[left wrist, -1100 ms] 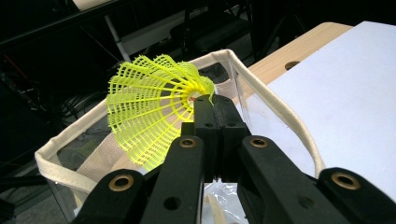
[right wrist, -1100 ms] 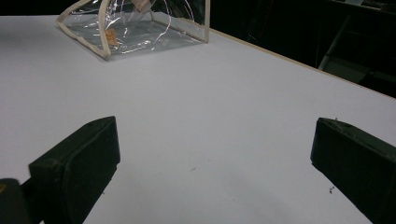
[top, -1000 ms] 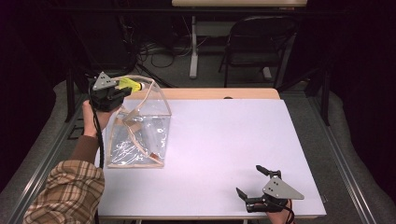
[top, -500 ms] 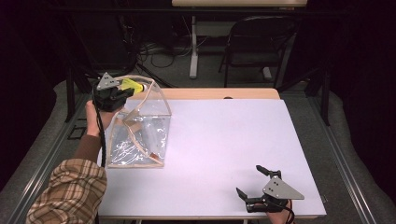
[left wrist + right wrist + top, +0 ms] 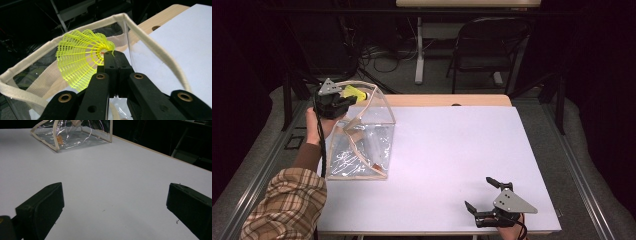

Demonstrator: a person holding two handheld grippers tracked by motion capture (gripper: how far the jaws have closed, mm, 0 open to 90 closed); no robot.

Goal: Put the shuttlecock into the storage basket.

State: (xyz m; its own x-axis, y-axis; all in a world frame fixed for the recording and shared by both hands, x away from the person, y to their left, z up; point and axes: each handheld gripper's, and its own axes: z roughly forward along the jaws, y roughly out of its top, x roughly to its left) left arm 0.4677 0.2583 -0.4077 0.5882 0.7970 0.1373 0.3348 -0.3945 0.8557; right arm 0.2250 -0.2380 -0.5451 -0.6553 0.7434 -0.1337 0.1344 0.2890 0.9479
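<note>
My left gripper [image 5: 346,101] is shut on a yellow mesh shuttlecock [image 5: 354,92], held above the open mouth of a clear plastic bag [image 5: 362,145] with beige trim at the table's left. In the left gripper view the jaws pinch the shuttlecock [image 5: 80,65] at its narrow end, with the skirt fanned out to the left over the bag's rim [image 5: 150,42]. My right gripper [image 5: 478,193] rests near the front right edge of the white table [image 5: 452,145], open with nothing between its jaws. The right gripper view shows the same gripper [image 5: 116,195] facing the bag [image 5: 72,135] far across the table.
A strip of bare wood [image 5: 447,100] runs along the table's far edge. Behind it are a black chair [image 5: 487,50] and floor cables [image 5: 382,55]. Some small items lie flat inside the bag.
My left hand has edged a little to the right with the shuttlecock, further over the bag's mouth. The right gripper has stayed put.
</note>
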